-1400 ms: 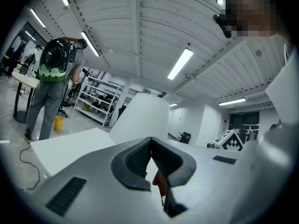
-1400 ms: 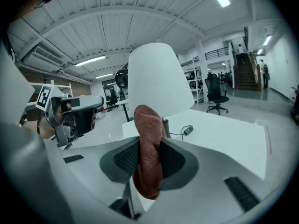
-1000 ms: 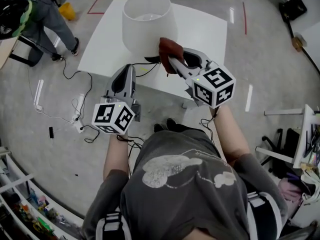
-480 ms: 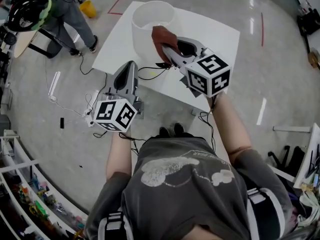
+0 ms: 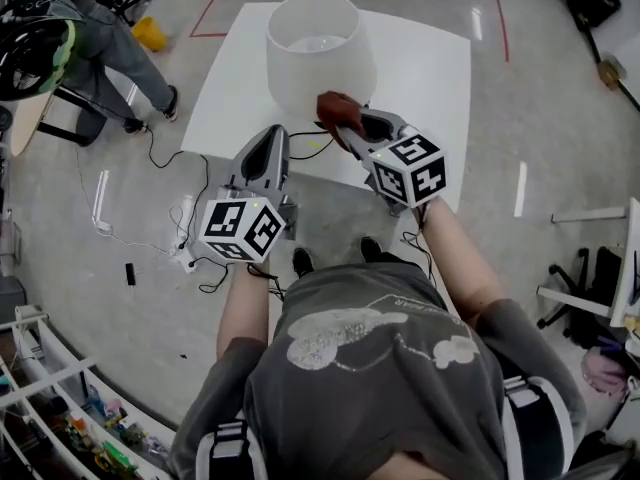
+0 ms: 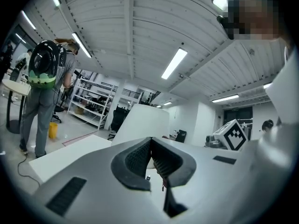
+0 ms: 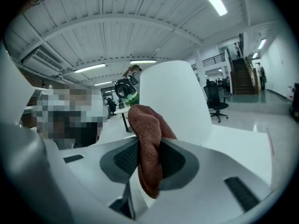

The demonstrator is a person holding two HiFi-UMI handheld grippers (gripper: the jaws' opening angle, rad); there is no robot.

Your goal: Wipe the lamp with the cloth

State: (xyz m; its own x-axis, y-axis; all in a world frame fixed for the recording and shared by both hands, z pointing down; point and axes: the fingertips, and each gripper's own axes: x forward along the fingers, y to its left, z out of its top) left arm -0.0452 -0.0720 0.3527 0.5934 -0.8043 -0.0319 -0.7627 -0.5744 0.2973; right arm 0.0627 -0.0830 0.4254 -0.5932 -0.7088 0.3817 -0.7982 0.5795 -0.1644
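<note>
Right gripper (image 5: pixel 348 130) is seen closed on the brown cloth (image 5: pixel 335 108), which is pinched between its jaws and bulges out above them. The cloth is held at the lower right side of the white shade of the lamp (image 5: pixel 320 48), which stands on the white table (image 5: pixel 430 78), but whether the cloth really touches the shade cannot be told. At the near left side of the lamp the left gripper (image 5: pixel 272 140) is held above the table edge, its jaws pressed together with nothing between them.
</note>
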